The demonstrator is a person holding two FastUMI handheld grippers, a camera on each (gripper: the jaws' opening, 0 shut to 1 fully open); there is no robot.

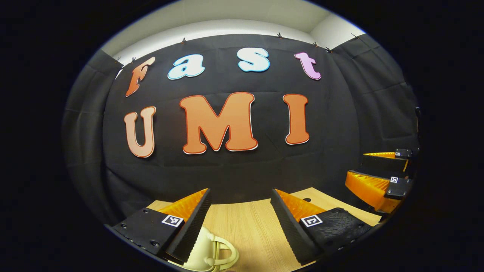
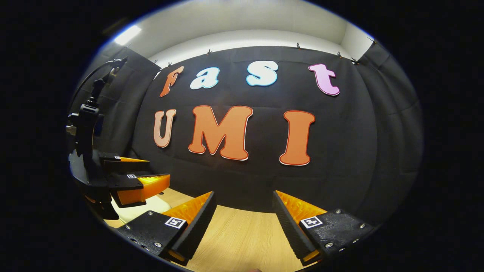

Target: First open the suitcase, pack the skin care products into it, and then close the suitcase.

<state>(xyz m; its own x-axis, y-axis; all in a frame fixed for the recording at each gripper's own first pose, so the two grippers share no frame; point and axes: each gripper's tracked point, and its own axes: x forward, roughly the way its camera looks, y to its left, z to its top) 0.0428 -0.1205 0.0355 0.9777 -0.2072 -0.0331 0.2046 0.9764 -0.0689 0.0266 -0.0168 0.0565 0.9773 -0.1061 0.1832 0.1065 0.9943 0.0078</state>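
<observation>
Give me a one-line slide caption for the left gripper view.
Left gripper open above the wooden table, a cream handled object just below.

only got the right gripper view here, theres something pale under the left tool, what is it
Observer: In the left gripper view it is a cream item with a looped handle, lying on the wooden table by the left tool's own left finger.
Operator: is the left tool gripping it
Observer: No. Its fingers stand wide apart with bare table between them, and nothing is pinched.
Operator: anything else on the table over there
Observer: A small dark hole in the tabletop just beyond its right finger, short of the right tool.
</observation>
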